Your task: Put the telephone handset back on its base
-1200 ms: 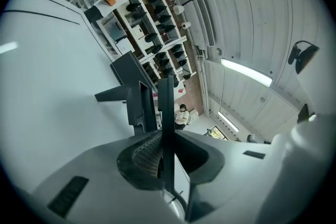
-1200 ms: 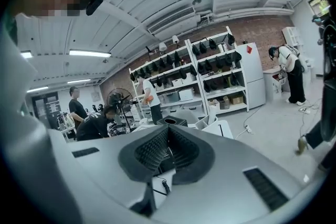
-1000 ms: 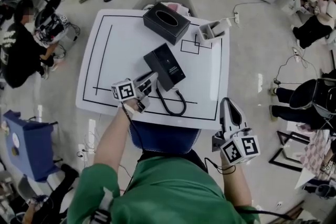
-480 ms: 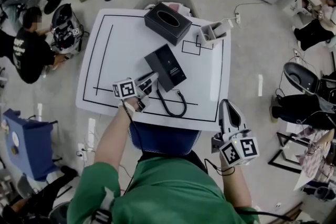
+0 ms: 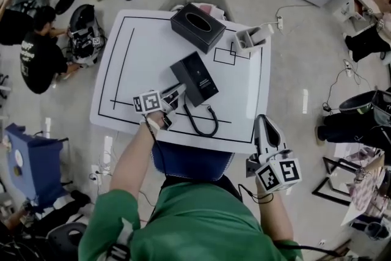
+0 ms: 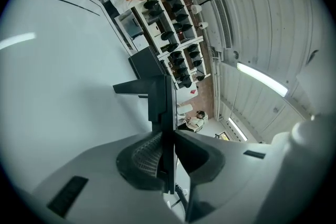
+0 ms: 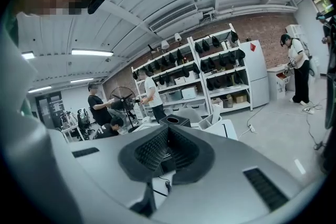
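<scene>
Black telephone handset (image 5: 181, 81) lies along the base's (image 5: 201, 76) left edge on the worktop (image 5: 153, 52), near end seemingly pinched in the left gripper's (image 5: 175, 93) narrowed fingers; right gripper (image 5: 264, 125), fingers together, hangs well apart.

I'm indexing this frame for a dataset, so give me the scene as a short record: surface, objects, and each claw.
surface: white table with black line markings
telephone base: black, mid-table
cord: coiled, looped toward the near edge
tissue box: black, at the far edge
white holder: far right corner
left claw: at the base's left side, closed on a thin dark piece, seemingly the handset
right claw: by the table's near right corner, closed, nothing between
</scene>
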Motion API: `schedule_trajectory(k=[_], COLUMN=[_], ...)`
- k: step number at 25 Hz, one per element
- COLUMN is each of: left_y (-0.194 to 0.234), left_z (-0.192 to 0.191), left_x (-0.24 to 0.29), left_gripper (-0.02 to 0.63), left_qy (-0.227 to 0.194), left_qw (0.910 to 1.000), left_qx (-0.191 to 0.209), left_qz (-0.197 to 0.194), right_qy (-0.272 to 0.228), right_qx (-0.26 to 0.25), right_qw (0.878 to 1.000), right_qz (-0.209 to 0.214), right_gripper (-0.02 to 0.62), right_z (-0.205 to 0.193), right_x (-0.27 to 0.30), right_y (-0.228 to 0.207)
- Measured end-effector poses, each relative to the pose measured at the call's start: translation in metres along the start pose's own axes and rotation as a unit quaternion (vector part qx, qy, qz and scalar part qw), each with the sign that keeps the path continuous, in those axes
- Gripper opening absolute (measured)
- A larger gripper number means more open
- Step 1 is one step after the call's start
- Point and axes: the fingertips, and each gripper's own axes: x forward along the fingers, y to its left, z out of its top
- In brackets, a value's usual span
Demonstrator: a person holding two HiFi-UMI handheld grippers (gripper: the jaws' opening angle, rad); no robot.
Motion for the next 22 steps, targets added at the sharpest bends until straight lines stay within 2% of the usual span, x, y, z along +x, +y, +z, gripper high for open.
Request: schedule_trajectory(k=[6,12,17,22], left_y=[-0.003,-0.013,-0.040,-0.093], left_z=[0.004,0.020,0.029,0.038], left_x=[-0.008,-0.033,-0.065,-0.088], left_gripper=[0.086,0.095,0.095,0.095], left_qy=[-0.013,-0.039,-0.070,-0.102], left_qw=[0.9996,0.9977,0.9920,0.9837], left_qx=[0.000,0.025,0.072,0.130], left_qz=[0.025,0.050,0.076,0.071], right_qy=[-0.003,-0.018,-0.034,-0.047], right_qx=[-0.002,-0.010,-0.022,-0.034], right_qw=[1.000,0.999,0.999,0.997], right_qz=[0.016,0.029,0.035,0.047], right_gripper=[0.023,0.023,0.023,0.023], right_z=[0.004,0.016,0.029,0.043], right_x=[0.004,0.008,0.008,0.011], right_y=[0.007,0.008,0.004,0.005])
